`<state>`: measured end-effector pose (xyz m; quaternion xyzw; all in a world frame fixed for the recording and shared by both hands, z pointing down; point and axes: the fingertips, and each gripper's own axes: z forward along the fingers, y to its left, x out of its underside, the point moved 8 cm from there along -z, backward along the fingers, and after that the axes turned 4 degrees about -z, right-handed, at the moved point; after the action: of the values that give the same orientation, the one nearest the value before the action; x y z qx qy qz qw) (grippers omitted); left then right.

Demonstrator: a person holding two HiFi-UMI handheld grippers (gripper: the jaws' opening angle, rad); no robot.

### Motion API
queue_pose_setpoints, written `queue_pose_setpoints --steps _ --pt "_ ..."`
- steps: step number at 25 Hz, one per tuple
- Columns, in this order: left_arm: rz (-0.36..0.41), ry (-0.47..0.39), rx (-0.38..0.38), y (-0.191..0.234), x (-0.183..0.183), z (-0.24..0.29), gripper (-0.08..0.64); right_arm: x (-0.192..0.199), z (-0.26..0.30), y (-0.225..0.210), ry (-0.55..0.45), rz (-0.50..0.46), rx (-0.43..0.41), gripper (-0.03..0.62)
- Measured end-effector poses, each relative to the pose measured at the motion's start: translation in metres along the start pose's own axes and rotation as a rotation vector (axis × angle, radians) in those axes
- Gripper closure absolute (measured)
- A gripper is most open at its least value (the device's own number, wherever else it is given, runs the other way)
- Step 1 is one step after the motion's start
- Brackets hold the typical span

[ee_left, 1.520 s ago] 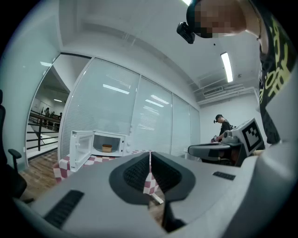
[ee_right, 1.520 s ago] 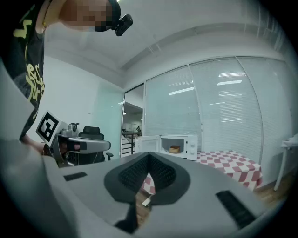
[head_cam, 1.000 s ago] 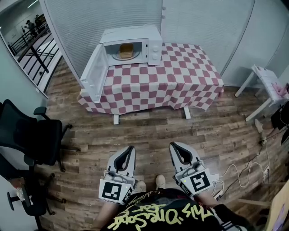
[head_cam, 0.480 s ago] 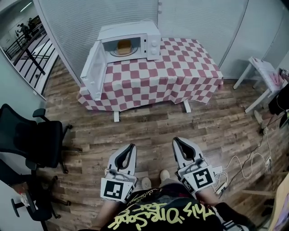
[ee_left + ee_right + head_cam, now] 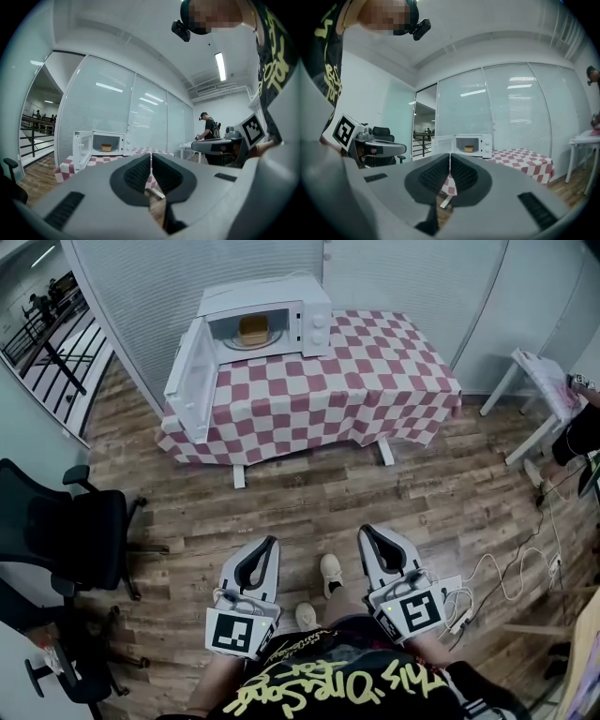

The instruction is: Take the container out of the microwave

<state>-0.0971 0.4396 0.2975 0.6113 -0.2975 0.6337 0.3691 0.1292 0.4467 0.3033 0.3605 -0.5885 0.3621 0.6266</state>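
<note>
A white microwave (image 5: 266, 317) stands at the far left of a table with a red-and-white checked cloth (image 5: 356, 381). Its door (image 5: 190, 379) hangs open to the left. Inside sits a small tan container (image 5: 251, 330), also seen as the container (image 5: 107, 147) and the container (image 5: 469, 148) in the gripper views. My left gripper (image 5: 269, 546) and right gripper (image 5: 367, 534) are held low over the wooden floor, well short of the table, both shut and empty, pointing toward the microwave.
A black office chair (image 5: 66, 531) stands at the left. A small white side table (image 5: 544, 395) is at the right, with a person (image 5: 209, 129) beside it. White cables (image 5: 506, 592) lie on the floor at the right. Glass partition walls stand behind the table.
The view has shifted slightly toward the table; the microwave sits a little higher and further left in the head view. One foot has stepped forward between the grippers. Both grippers stay shut.
</note>
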Motion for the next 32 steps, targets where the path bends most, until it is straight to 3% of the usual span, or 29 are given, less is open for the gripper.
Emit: queue_pose_setpoints --steps 4,8,13,18,28,32 --pt "0.016 0.007 0.000 0.006 0.004 0.012 0.545 0.002 0.012 -0.009 -0.010 0.017 0.004 0.581" --pt "-0.057 -0.017 -0.040 0.011 0.000 0.031 0.545 0.003 0.034 -0.024 -0.009 0.011 -0.022 0.581" --pt "0.033 0.002 -0.067 0.032 0.001 0.058 0.545 -0.004 0.071 -0.050 -0.044 0.007 -0.040 0.581" --pt "-0.033 -0.053 -0.105 0.045 -0.018 0.092 0.545 -0.016 0.108 -0.074 -0.081 -0.003 -0.057 0.583" --pt "0.018 -0.046 -0.125 0.066 -0.028 0.149 0.545 -0.020 0.156 -0.116 -0.071 -0.028 -0.107 0.581" --pt "0.029 -0.036 -0.143 0.072 -0.028 0.169 0.545 -0.026 0.177 -0.132 -0.138 -0.015 -0.126 0.581"
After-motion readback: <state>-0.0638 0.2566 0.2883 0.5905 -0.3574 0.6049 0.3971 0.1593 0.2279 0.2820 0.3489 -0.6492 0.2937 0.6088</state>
